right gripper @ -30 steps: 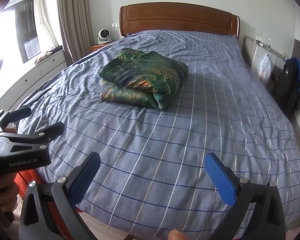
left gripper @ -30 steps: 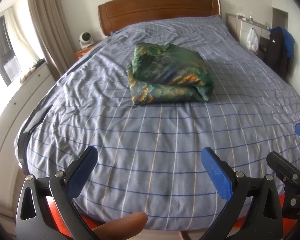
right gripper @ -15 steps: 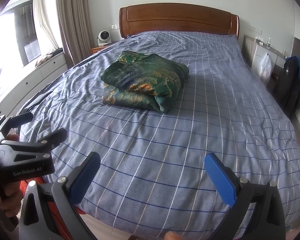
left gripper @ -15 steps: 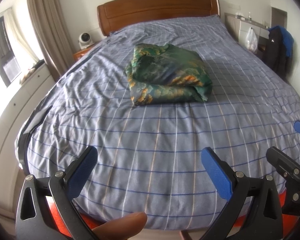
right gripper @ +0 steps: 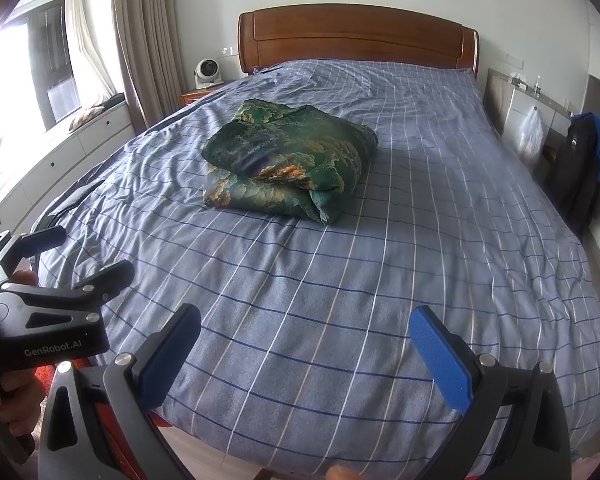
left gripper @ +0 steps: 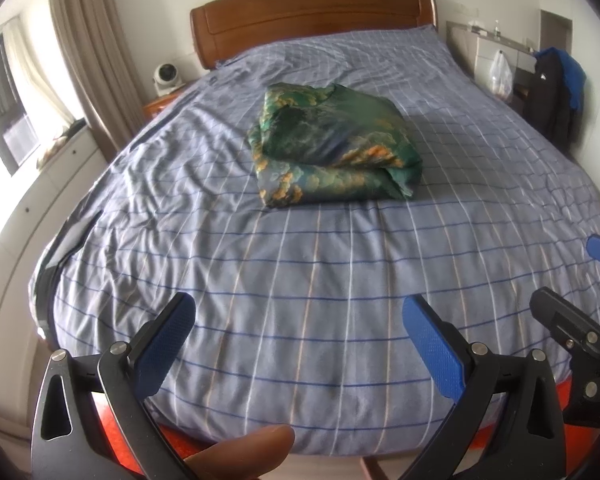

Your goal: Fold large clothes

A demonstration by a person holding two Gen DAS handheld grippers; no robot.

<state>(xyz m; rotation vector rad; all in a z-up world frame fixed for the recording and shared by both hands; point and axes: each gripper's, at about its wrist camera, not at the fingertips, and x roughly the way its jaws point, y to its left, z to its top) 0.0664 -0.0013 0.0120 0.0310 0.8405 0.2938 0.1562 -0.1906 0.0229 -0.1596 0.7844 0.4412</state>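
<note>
the left gripper hangs over the foot edge of the bed with its blue pads spread wide and nothing between them; the right gripper sits just beside it at the same edge, likewise spread and empty. in the right wrist view the left tool shows low at the left margin, so the two hands are side by side and near each other. ahead of both, well apart from the pads, the green patterned garment lies bunched in a rough, thick bundle near the middle of the blue checked bedspread, closer to the wooden headboard than to the tools. its long axis runs roughly across the bed, with a loose corner pointing toward the right side. from the left wrist view it sits almost dead ahead, and from the right wrist view it lies ahead and slightly left, so the left hand looks marginally nearer. reaching it would likely mean leaning both arms forward over the bedspread.
</note>
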